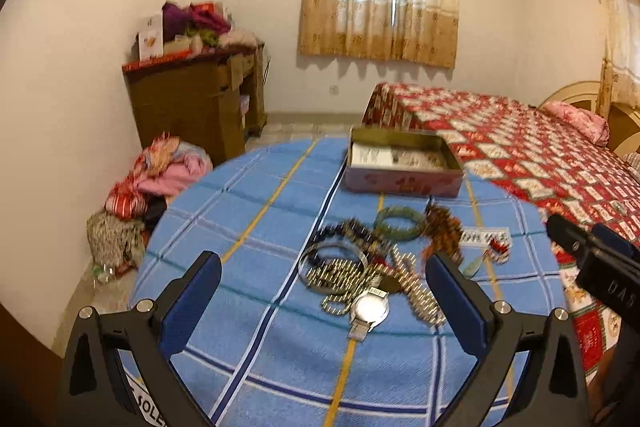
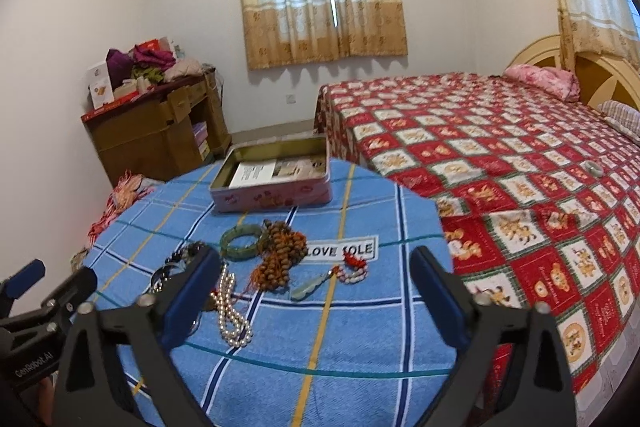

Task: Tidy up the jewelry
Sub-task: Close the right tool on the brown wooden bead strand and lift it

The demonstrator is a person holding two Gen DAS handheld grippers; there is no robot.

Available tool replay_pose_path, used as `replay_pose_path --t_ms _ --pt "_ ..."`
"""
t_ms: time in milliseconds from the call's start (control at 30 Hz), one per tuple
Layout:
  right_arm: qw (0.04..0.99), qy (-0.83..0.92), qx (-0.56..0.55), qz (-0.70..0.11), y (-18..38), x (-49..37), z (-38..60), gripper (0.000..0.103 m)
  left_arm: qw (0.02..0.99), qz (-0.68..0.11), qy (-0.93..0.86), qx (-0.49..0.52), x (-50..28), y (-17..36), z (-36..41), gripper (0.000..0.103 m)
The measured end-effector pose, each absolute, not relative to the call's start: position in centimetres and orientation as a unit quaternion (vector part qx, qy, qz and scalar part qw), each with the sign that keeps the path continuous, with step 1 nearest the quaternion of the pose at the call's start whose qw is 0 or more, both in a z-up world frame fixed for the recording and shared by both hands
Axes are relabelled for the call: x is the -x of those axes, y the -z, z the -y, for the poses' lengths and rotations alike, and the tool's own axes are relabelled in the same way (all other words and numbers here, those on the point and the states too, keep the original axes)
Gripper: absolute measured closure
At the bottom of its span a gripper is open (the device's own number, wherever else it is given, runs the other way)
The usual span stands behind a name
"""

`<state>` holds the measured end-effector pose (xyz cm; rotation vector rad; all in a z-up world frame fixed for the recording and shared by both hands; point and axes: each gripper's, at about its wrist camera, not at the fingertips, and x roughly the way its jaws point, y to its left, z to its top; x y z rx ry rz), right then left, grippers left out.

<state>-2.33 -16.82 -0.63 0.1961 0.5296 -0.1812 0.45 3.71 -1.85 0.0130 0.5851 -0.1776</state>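
The jewelry heap lies on the blue checked cloth (image 2: pixel 360 327) just short of the pink tin (image 2: pixel 272 195), and the wristwatch (image 1: pixel 370 309), strap pointing toward that tin, sits between the left gripper's (image 1: pixel 324 291) spread, empty jaws, while the right gripper (image 2: pixel 316 291), also spread and empty, hovers nearer the pearl necklace (image 2: pixel 232 323).

**What the cameras can't make out**

The left wrist view is smeared with motion, so the tangle of jewelry (image 1: pixel 360 267) runs together and single pieces blur. In the right wrist view, the right gripper's left finger (image 2: pixel 192 291) covers the bangles and part of the pearl necklace (image 2: pixel 230 311). The tin box (image 2: pixel 276 183) holds papers too small to read.
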Motion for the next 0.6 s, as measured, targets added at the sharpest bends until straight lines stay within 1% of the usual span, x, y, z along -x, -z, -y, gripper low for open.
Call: replay_pose_path --t_ms 67,167,233,267,433,467,500,533,567,600 --pt "0.951 0.082 -0.103 -0.279 1.6 1.6 17.1 0.011 0.951 -0.300 0.079 -0.001 -1.0 2.8 -4.3 0.001" --pt "0.942 0.067 -0.110 -0.308 2.9 0.6 17.5 0.015 0.947 -0.313 0.069 -0.007 -1.9 4.1 -4.6 0.001" --pt "0.937 0.057 -0.116 -0.325 3.5 -0.1 17.7 0.023 0.946 -0.321 0.050 -0.015 -2.9 5.0 -5.0 0.001" --pt "0.934 0.052 -0.117 -0.333 3.8 -0.6 17.9 0.025 0.945 -0.324 0.043 -0.015 -3.3 5.2 -5.2 0.001" --pt "0.925 0.021 -0.145 -0.352 3.9 -3.8 19.1 0.026 0.946 -0.324 0.010 -0.014 -6.3 5.5 -6.7 0.001" --pt "0.924 0.018 -0.149 -0.352 3.9 -4.5 19.3 0.026 0.946 -0.324 0.001 -0.015 -6.8 5.5 -6.9 0.004" --pt "0.924 0.016 -0.148 -0.352 4.0 -5.1 19.2 0.026 0.946 -0.324 -0.005 -0.011 -7.5 5.5 -7.5 0.012" --pt "0.923 0.010 -0.139 -0.360 4.3 -6.2 18.8 0.026 0.945 -0.328 -0.005 -0.006 -7.9 5.6 -7.7 0.016" --pt "0.919 0.008 -0.134 -0.370 4.8 -7.0 18.5 0.026 0.943 -0.332 -0.004 -0.002 -8.3 5.7 -7.9 0.019" --pt "0.917 0.006 -0.131 -0.377 5.2 -7.7 18.3 0.026 0.941 -0.338 -0.001 0.004 -8.7 5.8 -8.1 0.019"
